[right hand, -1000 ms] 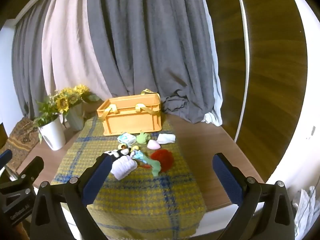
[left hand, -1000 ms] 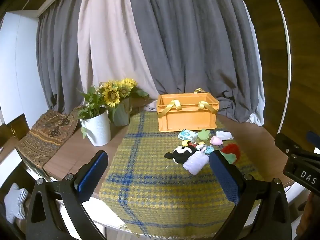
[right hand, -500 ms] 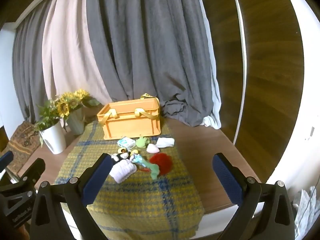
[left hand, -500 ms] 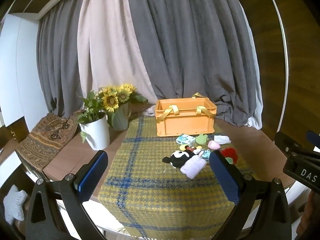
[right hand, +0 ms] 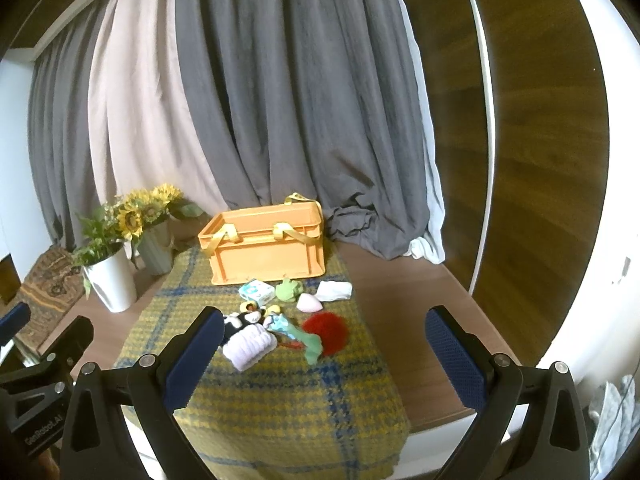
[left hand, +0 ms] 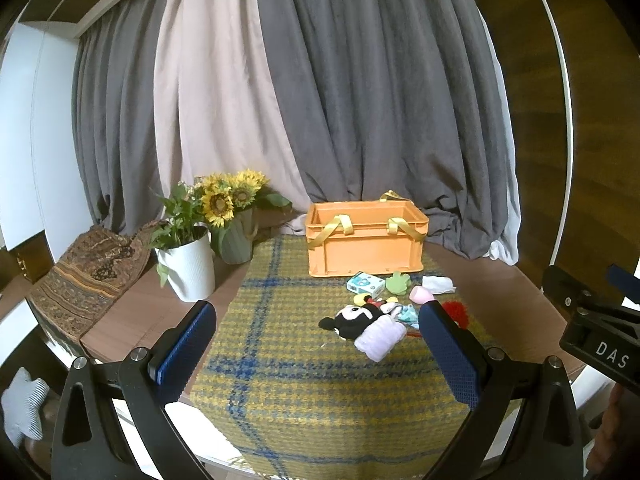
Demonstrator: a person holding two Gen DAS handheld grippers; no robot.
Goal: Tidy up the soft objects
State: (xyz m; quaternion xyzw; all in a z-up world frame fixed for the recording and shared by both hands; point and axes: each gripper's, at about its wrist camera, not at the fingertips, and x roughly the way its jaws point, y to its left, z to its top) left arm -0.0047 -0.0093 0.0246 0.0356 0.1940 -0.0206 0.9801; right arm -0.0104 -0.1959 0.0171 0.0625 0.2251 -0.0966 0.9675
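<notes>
- Blue-padded, our left gripper (left hand: 316, 354) and right gripper (right hand: 320, 354) hang spread and empty off the table's near edge, we judge for approach.
- Toys (right hand: 280, 326) cluster mid-cloth (left hand: 280, 368), just before the crate (left hand: 366, 240).
- Lilac roll (left hand: 380, 338) lies nearest, long axis slanting toward the table's far right corner.

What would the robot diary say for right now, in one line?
phase: approach | left gripper: open, empty | right gripper: open, empty | soft toys: on plaid cloth | orange crate: behind toys
</notes>
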